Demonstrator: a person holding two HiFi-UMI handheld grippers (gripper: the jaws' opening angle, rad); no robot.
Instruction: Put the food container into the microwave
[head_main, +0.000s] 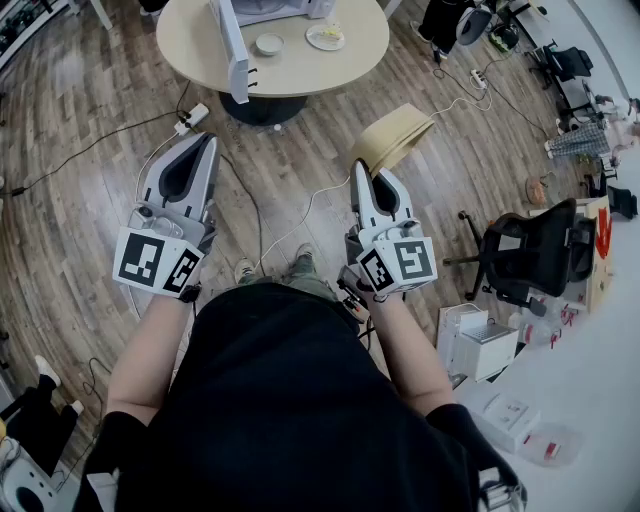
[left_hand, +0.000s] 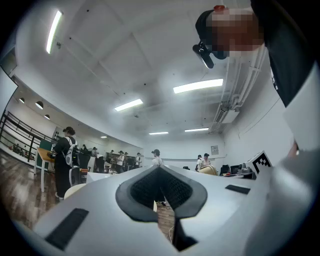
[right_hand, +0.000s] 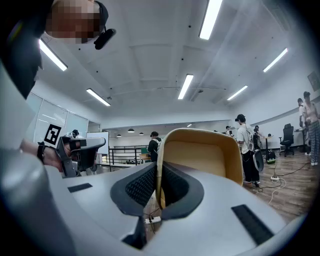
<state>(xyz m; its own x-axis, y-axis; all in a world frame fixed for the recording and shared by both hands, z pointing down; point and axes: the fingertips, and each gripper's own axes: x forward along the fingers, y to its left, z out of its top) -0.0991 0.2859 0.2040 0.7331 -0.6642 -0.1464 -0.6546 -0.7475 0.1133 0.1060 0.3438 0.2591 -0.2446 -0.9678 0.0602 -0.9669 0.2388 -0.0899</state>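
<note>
Table (head_main: 300, 75) well ahead carries microwave (head_main: 275, 8), door (head_main: 232, 45) swung open. Tan food container (head_main: 392, 135) is off the table, tipped on edge, its rim pinched by right gripper (head_main: 360, 170). Left gripper (head_main: 208, 142) pressed together, empty. Plate (head_main: 325, 38) with yellowish food and a small bowl (head_main: 269, 44) sit by the microwave. Cables (head_main: 240, 190) cross the floor between.

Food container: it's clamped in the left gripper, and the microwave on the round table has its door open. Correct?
No: the right gripper, not the left gripper, clamps the food container by its wall, as the right gripper view shows. The microwave on the round table does have its door open.
</note>
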